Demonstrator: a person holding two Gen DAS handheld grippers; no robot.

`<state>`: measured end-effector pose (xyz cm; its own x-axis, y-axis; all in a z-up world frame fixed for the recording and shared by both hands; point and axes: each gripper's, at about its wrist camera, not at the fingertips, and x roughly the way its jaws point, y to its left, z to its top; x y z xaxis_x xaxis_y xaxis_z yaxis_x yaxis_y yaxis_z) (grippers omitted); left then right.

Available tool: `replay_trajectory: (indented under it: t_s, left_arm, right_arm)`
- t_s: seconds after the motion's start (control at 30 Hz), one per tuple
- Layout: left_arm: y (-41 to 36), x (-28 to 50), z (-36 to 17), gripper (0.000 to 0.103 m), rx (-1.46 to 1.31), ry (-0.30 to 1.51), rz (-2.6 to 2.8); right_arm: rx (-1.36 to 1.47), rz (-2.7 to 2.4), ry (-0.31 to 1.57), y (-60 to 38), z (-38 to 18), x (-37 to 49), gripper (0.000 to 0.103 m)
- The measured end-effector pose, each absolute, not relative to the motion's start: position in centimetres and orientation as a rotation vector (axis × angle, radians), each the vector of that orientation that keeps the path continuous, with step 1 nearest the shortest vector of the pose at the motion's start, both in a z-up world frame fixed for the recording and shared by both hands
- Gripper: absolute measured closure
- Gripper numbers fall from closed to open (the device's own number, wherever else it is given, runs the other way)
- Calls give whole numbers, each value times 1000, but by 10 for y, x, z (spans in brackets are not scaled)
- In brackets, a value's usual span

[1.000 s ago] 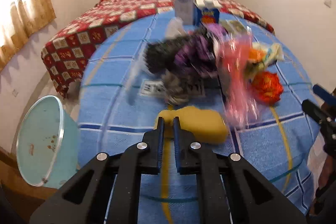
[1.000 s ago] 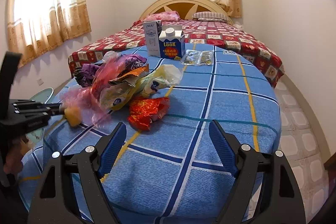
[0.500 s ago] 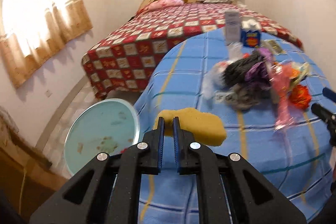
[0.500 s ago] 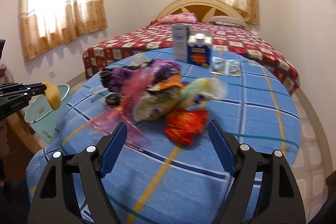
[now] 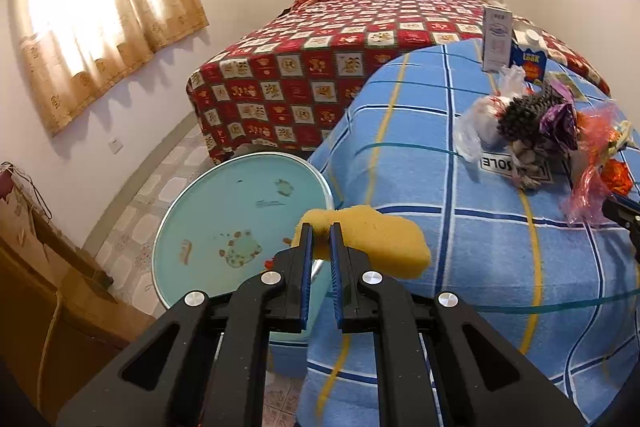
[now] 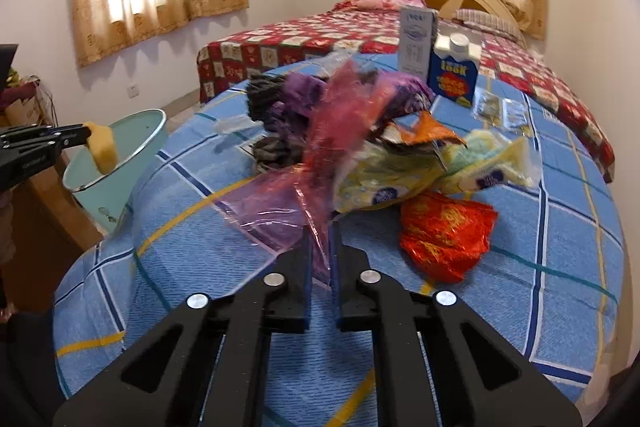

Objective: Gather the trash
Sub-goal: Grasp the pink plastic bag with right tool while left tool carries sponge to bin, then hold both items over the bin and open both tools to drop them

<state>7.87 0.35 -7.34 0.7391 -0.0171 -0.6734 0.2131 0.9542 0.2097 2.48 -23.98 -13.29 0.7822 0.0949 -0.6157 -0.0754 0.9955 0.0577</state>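
Sponge (image 5: 372,239) sits pinched in the left gripper (image 5: 320,247) over the basin (image 5: 240,211); right gripper (image 6: 322,259), clamped on the pink film (image 6: 316,195), might drag neighbouring wrappers (image 6: 400,183) along.

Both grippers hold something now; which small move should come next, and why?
Probably open the left gripper: its yellow sponge hangs at the rim of the teal basin, so it should drop inside. The right gripper is shut on the pink plastic wrapper.
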Motion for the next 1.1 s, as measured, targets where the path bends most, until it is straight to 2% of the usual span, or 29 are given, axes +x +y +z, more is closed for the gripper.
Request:
replay_trajectory:
  t_s: [0.5,1.1]
  left_arm:
    - [52,93,-64,94,259,730,33]
    - [116,115,-71,94,230,748,210]
  right_arm:
    - [-40,174,548,-198,-77,40,98]
    - [-203,349,608,-94,-76,116,98]
